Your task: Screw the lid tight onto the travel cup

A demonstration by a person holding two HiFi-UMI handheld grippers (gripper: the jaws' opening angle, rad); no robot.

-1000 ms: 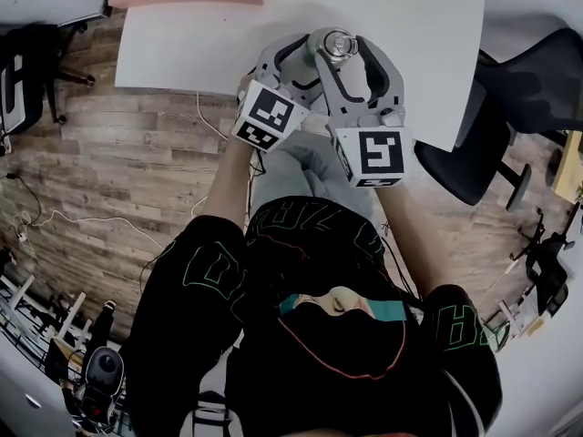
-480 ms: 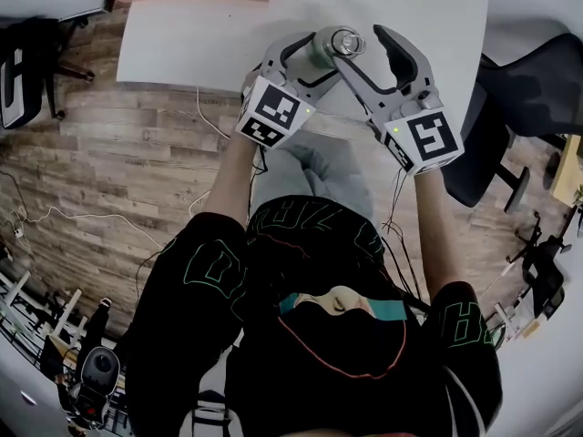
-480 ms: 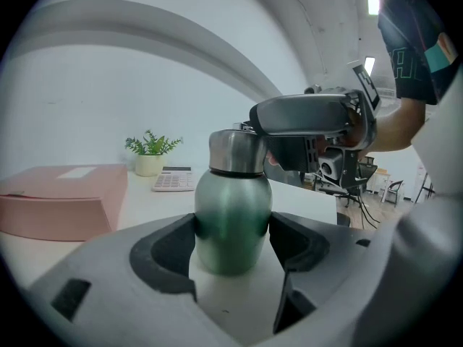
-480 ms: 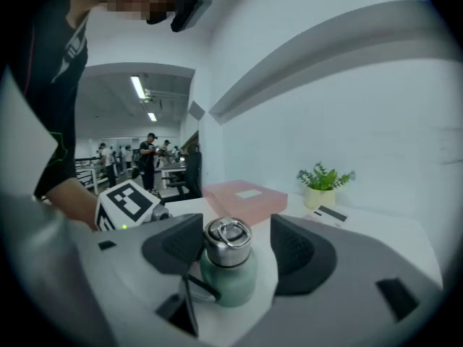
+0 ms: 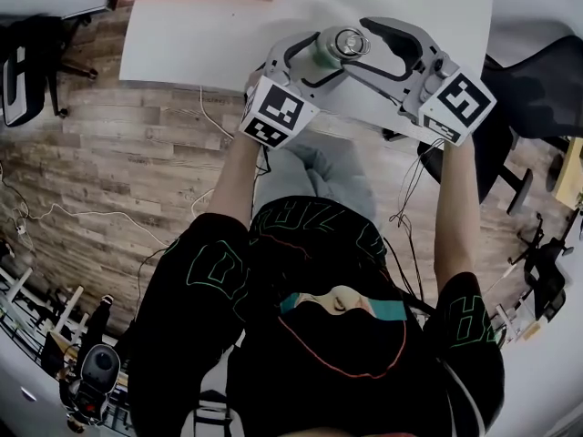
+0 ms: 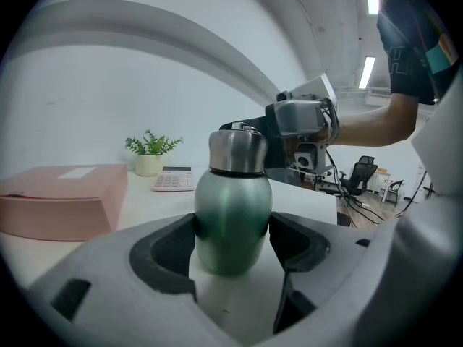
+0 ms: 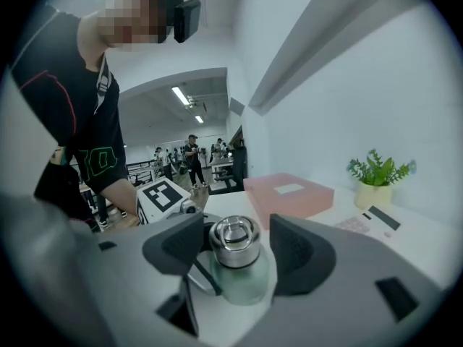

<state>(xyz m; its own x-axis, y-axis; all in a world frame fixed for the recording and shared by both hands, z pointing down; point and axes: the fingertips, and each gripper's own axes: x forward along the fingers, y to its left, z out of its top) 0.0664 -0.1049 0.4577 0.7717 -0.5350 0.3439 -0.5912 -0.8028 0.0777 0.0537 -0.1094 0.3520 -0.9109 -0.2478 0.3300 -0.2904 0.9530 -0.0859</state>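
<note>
Left gripper (image 6: 231, 238): my dark pads (image 6: 173, 248) are closed against both sides of the green body of the travel cup (image 6: 231, 215), low on its belly, holding it upright. Right gripper (image 7: 237, 249): my jaws stand wide apart on either side of the steel lid (image 7: 234, 238), which sits on the neck of the cup. They have just been closing a little, and a narrow gap shows on each side, so neither pad presses on the lid (the lid is between them, not gripped). In the head view the two grippers meet at the cup from opposite sides, the left one (image 5: 314, 51) from the near left and the right one (image 5: 363, 48) from the right, each with its marker cube (image 5: 278, 112) toward me. The cup stands on the white table (image 5: 200, 35) close to its near edge, right of the middle. A flat pink box (image 6: 58, 201) lies at the table's far edge toward the left corner. Beyond the cup, a small potted plant (image 6: 150, 154) stands just beside a calculator (image 6: 173, 179) near the wall.
</note>
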